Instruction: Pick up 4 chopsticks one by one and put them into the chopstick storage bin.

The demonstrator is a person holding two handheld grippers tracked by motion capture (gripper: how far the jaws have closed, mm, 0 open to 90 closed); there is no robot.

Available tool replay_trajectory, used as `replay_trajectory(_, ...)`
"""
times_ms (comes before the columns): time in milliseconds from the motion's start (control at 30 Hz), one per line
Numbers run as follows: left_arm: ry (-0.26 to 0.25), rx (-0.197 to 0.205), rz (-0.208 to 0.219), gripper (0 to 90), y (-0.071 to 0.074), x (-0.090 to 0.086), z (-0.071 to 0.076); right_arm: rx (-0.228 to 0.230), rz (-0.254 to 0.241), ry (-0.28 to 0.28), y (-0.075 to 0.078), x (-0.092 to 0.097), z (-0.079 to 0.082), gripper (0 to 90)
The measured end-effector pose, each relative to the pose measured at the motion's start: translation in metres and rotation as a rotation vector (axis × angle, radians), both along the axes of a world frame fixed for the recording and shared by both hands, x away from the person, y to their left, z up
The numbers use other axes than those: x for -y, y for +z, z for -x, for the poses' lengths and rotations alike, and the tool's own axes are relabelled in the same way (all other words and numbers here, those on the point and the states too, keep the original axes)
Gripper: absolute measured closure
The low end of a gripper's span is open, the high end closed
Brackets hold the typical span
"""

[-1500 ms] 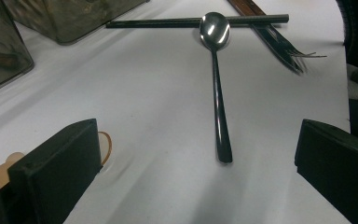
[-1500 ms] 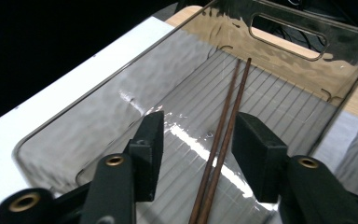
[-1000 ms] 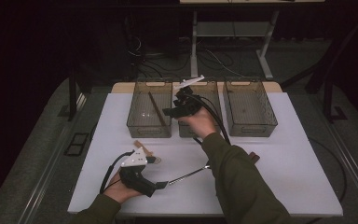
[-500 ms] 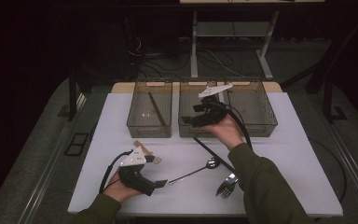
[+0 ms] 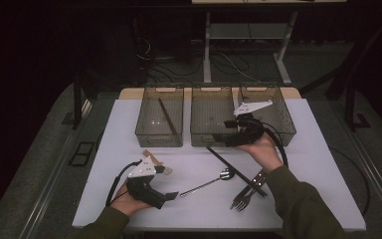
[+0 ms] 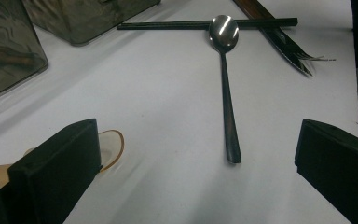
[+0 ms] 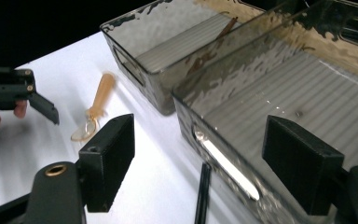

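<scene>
While open, right tool (image 5: pixel 227 134) hovers over middle bin's (image 5: pixel 211 140) front rim.

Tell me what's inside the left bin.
One dark chopstick lies slantwise on the floor of the left bin; the right gripper view shows it too. The tinted, rippled walls blur the corners, so anything small there can't be made out.

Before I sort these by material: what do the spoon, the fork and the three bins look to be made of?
The spoon looks like polished metal: its bowl throws a bright glare. The fork has shiny metal-looking tines and a dark reddish handle, maybe wood or plastic. The bins seem smoky clear plastic: you see through their rippled walls.
</scene>
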State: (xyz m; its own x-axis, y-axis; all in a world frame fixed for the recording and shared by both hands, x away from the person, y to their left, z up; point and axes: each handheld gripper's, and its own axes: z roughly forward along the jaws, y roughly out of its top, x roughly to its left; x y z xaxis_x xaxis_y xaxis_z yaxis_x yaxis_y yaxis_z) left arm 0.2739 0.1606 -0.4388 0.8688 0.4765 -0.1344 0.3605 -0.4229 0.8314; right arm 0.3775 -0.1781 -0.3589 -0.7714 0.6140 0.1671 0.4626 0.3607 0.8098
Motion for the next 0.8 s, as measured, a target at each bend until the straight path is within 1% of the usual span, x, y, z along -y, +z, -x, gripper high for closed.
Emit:
replay_trajectory(200,0.001,-0.003,-0.003,0.0,-0.001,0.001,0.0,-0.022,0.01,-0.007,-0.009,0.017,0.013,25.0)
replay_trajectory(333,0.003,-0.004,-0.004,0.0,-0.001,0.001,0.0,-0.028,0.012,-0.011,-0.012,0.027,0.022,25.8)
replay_trajectory(433,0.001,-0.003,-0.006,0.0,-0.001,0.001,0.0,-0.034,0.004,-0.001,-0.015,0.033,0.031,28.0)
replay_trajectory(467,0.001,-0.003,-0.006,0.0,-0.001,0.001,0.0,-0.029,0.001,-0.001,-0.017,0.036,0.035,30.3)
replay_trajectory(500,0.001,-0.001,-0.008,0.0,-0.001,0.001,0.0,-0.023,-0.012,-0.001,-0.02,0.039,0.04,33.7)
replay_trajectory(533,0.001,-0.001,-0.007,0.0,-0.001,0.001,-0.001,-0.023,-0.019,-0.002,-0.023,0.042,0.043,34.4)
replay_trajectory(567,0.0,-0.001,-0.006,0.0,-0.001,0.001,-0.001,-0.036,-0.008,-0.002,-0.025,0.044,0.046,34.7)
replay_trajectory(600,-0.003,-0.002,-0.011,0.0,-0.001,0.001,-0.001,-0.038,0.002,0.001,-0.026,0.045,0.049,36.0)
replay_trajectory(700,-0.001,-0.003,-0.009,0.0,-0.001,0.002,0.001,-0.04,0.005,-0.001,-0.029,0.051,0.057,40.5)
replay_trajectory(800,0.001,-0.004,-0.011,0.0,-0.001,0.001,0.001,-0.053,0.017,-0.012,-0.031,0.055,0.063,45.2)
